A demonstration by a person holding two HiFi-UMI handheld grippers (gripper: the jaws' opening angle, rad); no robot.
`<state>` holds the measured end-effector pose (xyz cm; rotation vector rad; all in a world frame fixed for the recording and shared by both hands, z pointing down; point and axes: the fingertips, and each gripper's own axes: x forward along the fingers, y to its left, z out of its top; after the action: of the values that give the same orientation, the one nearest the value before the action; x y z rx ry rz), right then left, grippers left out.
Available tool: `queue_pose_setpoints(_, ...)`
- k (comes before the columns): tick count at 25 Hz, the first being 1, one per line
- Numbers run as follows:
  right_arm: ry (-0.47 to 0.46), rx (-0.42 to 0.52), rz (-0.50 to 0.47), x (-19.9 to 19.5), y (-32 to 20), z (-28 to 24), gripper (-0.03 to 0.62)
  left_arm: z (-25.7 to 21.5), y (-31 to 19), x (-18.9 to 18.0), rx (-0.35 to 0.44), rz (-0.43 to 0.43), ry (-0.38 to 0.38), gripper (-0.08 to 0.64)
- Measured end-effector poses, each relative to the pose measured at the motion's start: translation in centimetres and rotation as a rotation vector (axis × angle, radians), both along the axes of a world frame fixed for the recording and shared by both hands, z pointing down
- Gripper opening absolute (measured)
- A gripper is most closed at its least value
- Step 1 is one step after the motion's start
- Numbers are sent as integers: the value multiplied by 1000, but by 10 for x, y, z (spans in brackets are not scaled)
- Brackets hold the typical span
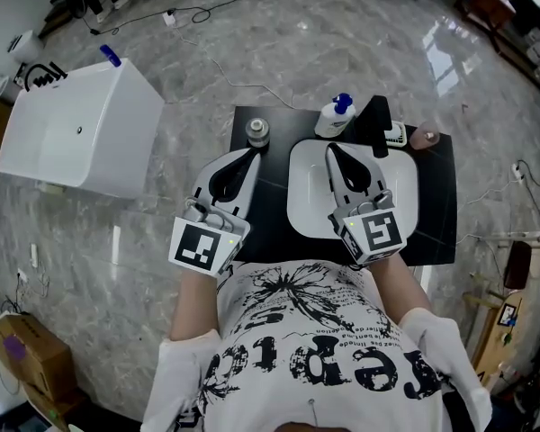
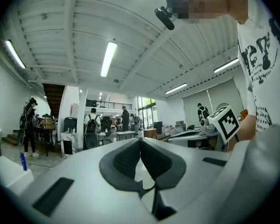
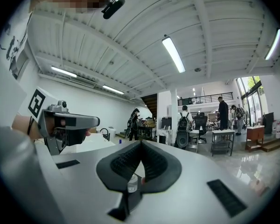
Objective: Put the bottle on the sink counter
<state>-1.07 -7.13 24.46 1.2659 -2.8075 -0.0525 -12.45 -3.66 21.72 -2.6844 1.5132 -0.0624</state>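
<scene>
While both tools are held level over the black worktop [image 1: 268, 228], neither grips anything. The left tongs [image 2: 140, 139] are clenched pad against pad, and the right tongs [image 3: 141, 142] meet at their tips in the same way.

Only the head view shows the task's thing. The white plastic bottle with a blue cap [image 1: 336, 117] stands upright on the worktop just beyond the far edge of the white rounded sink basin [image 1: 405, 187], apart from both tools. In that view the left tongs [image 1: 250, 151] lie just left of the basin, pointing at a small grey round-lidded jar [image 1: 257, 133] beyond the basin's far-left corner. The right tongs [image 1: 330, 148] reach over the basin's far-left part. A large white box [image 1: 81, 138] sits on the marble floor well left of the basin.

The two gripper views look out across a hall with ceiling strip lights [image 2: 108, 59] and standing people [image 3: 184, 120]. The right gripper view alone shows a small clear container [image 3: 132, 183] in the opening behind the meeting pads; whether it touches them I cannot tell.
</scene>
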Motion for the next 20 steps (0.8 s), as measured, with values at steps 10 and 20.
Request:
queue_pose_setpoints(10, -4, 13, 0, -5, 0, 1, 12, 8, 0, -9, -17, -35, 13, 14)
queue_pose_setpoints(20, -12, -17, 19, -10, 1, 10, 12, 17, -3, -17, -34, -53, 12, 14)
